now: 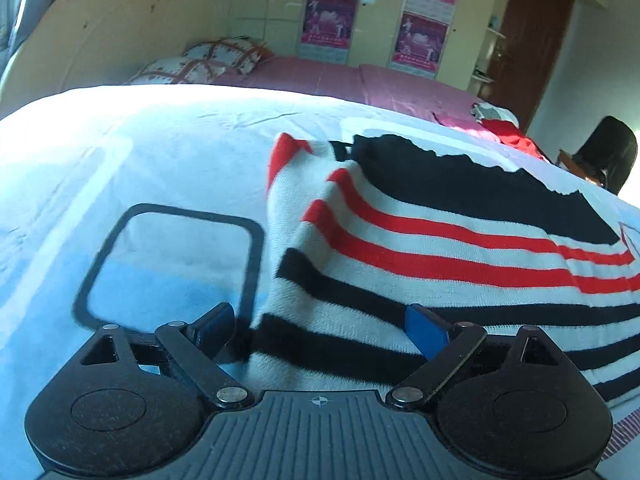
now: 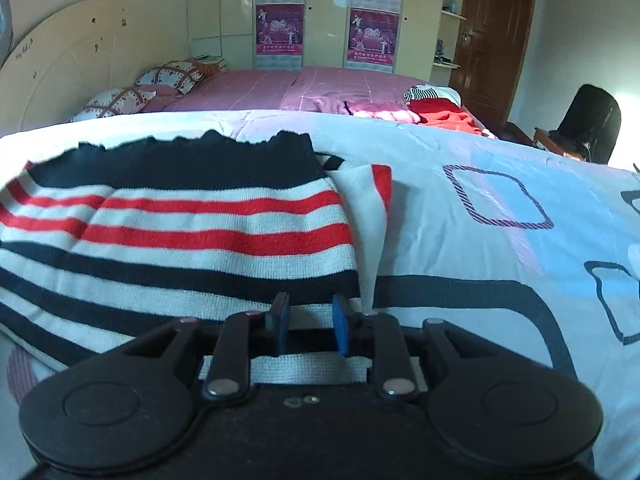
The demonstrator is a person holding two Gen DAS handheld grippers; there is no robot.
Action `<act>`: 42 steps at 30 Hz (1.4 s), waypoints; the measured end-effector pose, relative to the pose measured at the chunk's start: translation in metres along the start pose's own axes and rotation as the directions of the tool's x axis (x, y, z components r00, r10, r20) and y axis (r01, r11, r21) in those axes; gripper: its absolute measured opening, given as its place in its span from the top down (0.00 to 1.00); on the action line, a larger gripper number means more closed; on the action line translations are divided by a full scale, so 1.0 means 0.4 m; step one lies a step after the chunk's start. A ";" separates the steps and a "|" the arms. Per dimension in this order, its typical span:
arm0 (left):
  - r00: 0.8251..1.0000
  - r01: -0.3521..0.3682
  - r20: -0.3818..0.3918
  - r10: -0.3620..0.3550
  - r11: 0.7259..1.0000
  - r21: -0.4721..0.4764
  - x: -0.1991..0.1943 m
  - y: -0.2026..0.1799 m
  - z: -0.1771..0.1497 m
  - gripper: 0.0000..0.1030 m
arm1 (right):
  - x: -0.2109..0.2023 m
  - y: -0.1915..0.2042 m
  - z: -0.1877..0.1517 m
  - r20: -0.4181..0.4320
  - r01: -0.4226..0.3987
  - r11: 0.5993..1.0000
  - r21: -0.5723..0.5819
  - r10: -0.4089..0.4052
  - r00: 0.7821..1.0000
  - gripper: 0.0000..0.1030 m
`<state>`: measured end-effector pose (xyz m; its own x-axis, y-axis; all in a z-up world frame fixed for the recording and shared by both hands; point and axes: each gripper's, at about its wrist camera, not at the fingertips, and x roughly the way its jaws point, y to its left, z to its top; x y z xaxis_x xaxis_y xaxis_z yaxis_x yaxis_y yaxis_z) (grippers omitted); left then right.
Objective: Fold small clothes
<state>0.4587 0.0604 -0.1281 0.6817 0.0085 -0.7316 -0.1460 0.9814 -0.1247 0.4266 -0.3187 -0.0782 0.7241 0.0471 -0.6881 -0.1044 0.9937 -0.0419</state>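
A small knit sweater (image 1: 420, 240) with red, black and white stripes lies flat on the white patterned bedsheet (image 1: 160, 152). My left gripper (image 1: 324, 328) is open wide, its blue pads on either side of the sweater's near left edge. In the right wrist view the sweater (image 2: 180, 232) fills the left half. My right gripper (image 2: 308, 320) has its blue pads narrowly apart over the sweater's near right hem, with white fabric between them; a firm grip is not clear.
A pink bed (image 2: 300, 88) with patterned pillows (image 2: 160, 80) lies beyond. A pile of red and striped clothes (image 2: 436, 108) sits on its right end. A black chair (image 2: 588, 124) stands at far right, before a brown door (image 2: 496, 32).
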 end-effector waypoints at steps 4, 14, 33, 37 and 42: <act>0.999 0.046 0.025 -0.043 0.990 -0.136 -0.077 0.058 -0.050 0.11 | -0.066 -0.015 -0.018 0.040 -0.085 0.995 0.045 0.083 0.996 0.74; 0.931 0.350 0.106 -0.349 0.773 -0.529 -0.130 0.132 -0.220 0.14 | -0.175 0.033 -0.098 0.089 -0.199 0.969 0.146 0.188 0.978 0.81; 0.919 0.392 0.323 -0.225 0.605 -0.693 -0.002 0.080 -0.209 0.21 | -0.107 0.097 -0.040 0.136 -0.304 0.924 0.231 0.278 0.951 0.78; 0.913 0.403 0.344 -0.218 0.607 -0.685 0.030 0.076 -0.172 0.21 | -0.096 0.110 -0.039 0.122 -0.307 0.926 0.218 0.287 0.950 0.78; 0.902 0.425 0.365 -0.228 0.615 -0.665 0.062 0.097 -0.158 0.33 | -0.093 0.128 -0.024 0.108 -0.270 0.940 0.210 0.252 0.962 0.78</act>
<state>0.4247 0.0864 -0.1934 0.9105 -0.1461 -0.3868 -0.2770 0.4792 -0.8329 0.3878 -0.2705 -0.0617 0.7438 0.3066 -0.5939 -0.1503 0.9426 0.2983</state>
